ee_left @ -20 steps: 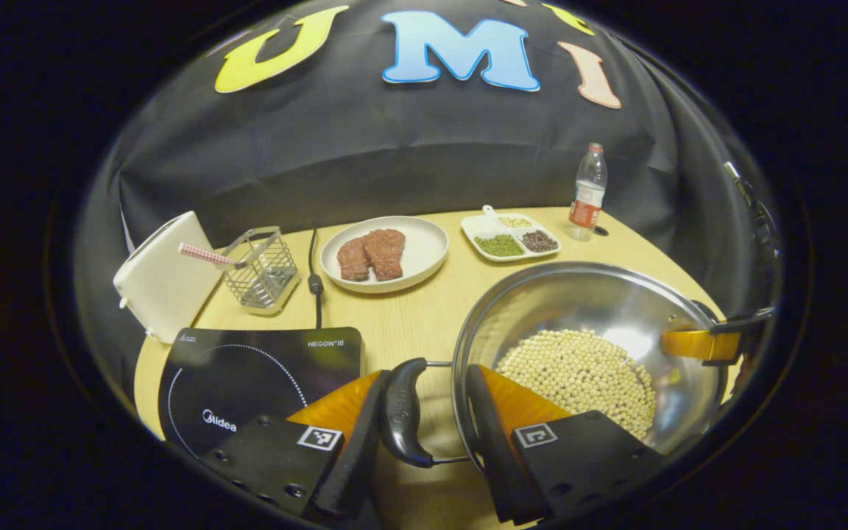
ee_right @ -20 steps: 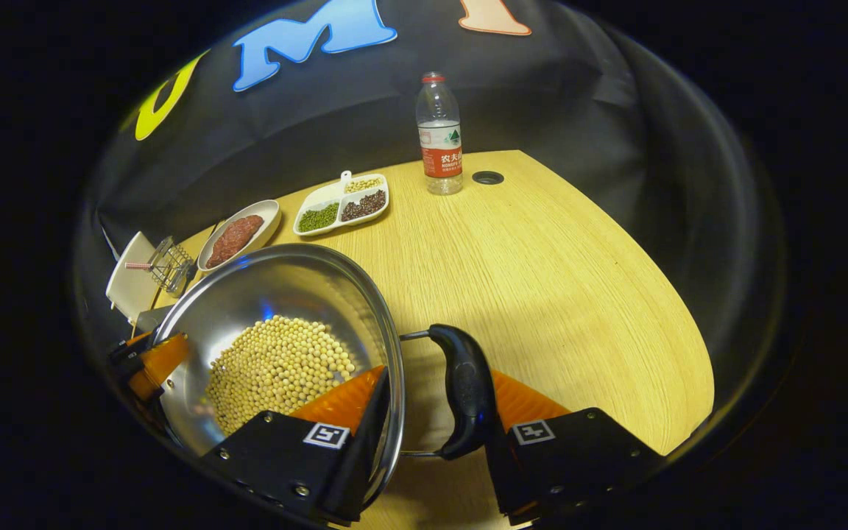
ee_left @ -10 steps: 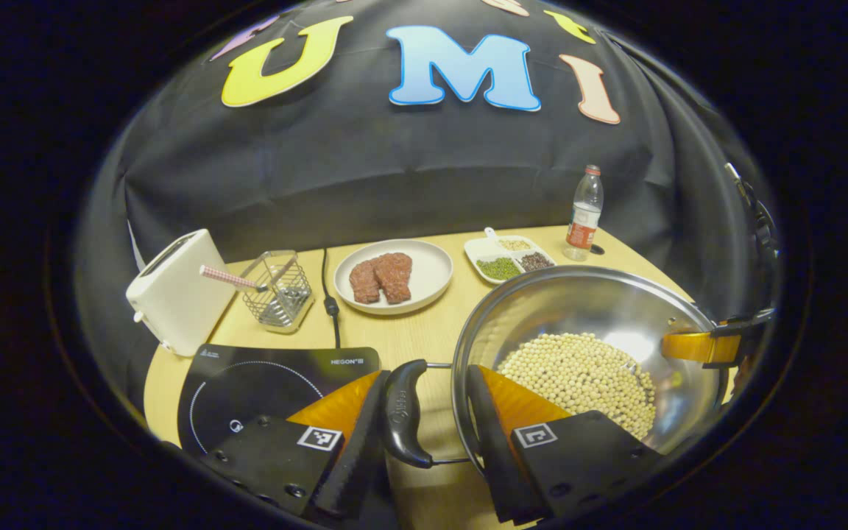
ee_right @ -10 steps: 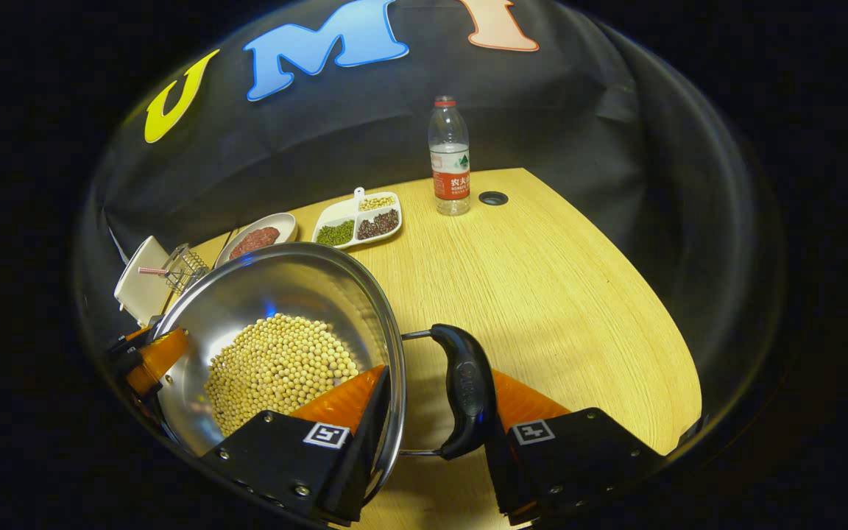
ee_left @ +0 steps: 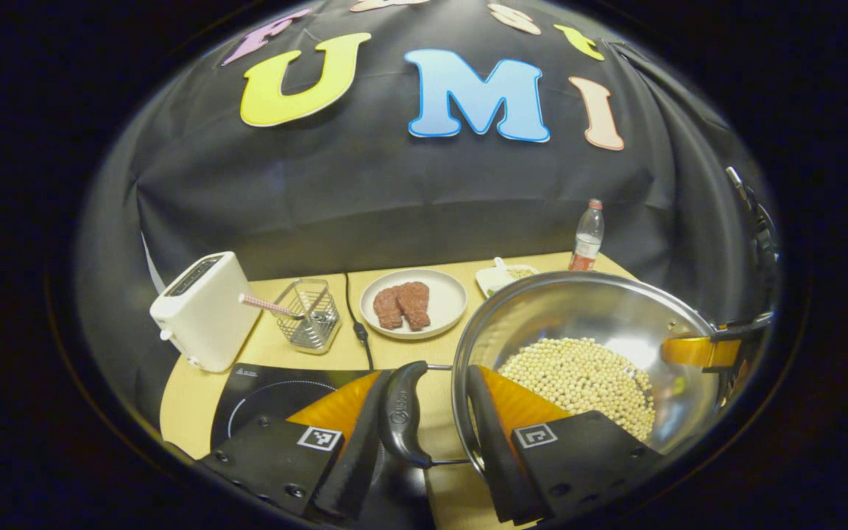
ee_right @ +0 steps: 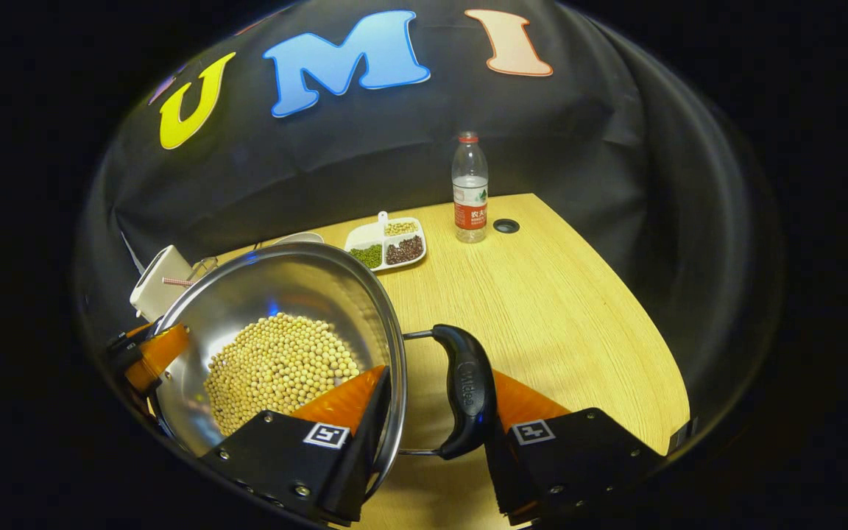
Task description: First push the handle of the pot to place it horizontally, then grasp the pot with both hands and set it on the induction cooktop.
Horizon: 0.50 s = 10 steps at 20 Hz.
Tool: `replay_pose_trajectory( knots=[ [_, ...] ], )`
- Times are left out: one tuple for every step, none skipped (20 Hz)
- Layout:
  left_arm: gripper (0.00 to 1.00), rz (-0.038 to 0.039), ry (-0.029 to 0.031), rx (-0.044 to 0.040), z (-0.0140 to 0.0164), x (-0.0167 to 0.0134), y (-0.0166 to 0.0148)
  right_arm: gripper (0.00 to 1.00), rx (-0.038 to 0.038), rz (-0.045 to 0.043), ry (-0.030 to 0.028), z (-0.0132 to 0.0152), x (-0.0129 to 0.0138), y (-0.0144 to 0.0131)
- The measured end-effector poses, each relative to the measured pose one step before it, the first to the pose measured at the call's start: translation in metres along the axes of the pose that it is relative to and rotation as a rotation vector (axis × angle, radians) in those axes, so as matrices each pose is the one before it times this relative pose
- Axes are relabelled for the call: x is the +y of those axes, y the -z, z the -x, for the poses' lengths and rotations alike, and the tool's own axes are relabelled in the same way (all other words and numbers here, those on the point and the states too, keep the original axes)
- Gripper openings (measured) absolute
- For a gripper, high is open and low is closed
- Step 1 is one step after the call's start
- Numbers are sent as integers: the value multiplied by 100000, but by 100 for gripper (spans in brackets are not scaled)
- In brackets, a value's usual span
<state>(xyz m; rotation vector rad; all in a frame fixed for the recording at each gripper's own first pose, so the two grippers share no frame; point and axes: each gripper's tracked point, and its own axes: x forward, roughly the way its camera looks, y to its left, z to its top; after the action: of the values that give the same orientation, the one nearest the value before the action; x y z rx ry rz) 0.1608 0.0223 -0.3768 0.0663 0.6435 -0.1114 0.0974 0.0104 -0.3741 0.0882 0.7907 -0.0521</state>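
Grippers (ee_left: pixel 424 430) (ee_right: pixel 435 434) each pinch a black side handle and rim of the bean-filled round steel pot (ee_left: pixel 593 324), held above the wooden table (ee_right: pixel 542 309); keep it level toward the black induction cooktop (ee_left: pixel 277 386).

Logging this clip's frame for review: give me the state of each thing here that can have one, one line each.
pot: lifted, gripped at both handles, holds soybeans.
left gripper: shut on the pot's left handle and rim.
right gripper: shut on the pot's right handle and rim.
induction cooktop: bare, cord attached.
water bottle: upright, capped.
toaster: upright, slots empty.
plate: holds two meat pieces.
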Motion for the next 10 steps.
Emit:
replay_pose_trajectory(
  knots=[
    [70, 172, -416, -590, 352, 487, -179, 65, -251, 53, -283, 203, 488, -63],
    [67, 242, -305, -217, 415, 518, -138, 65, 13, -109, -257, 298, 426, -95],
    [71, 306, -157, -270, 432, 444, -108, 65, -62, 44, -90, 245, 500, 39],
    [71, 341, -119, -123, 335, 558, -61, 65, -368, 302, -53, 355, 538, -80],
    [71, 531, -72, -358, 290, 506, -34, 65, -514, 386, -18, 201, 397, -35],
    [70, 182, -129, -295, 398, 599, -204, 65, -301, 125, -125, 374, 461, -32],
    [70, 61, -210, -311, 386, 609, -110, 65, -81, -22, -173, 162, 628, 43],
    [67, 89, -203, -187, 405, 626, -78, 65, -66, -77, -259, 266, 588, 92],
    [67, 73, -129, -221, 256, 678, 25, 65, -832, -440, -277, 349, 591, -130],
    [71, 365, -94, -110, 306, 641, -23, 65, -496, 48, -159, 228, 623, -55]
  ],
)
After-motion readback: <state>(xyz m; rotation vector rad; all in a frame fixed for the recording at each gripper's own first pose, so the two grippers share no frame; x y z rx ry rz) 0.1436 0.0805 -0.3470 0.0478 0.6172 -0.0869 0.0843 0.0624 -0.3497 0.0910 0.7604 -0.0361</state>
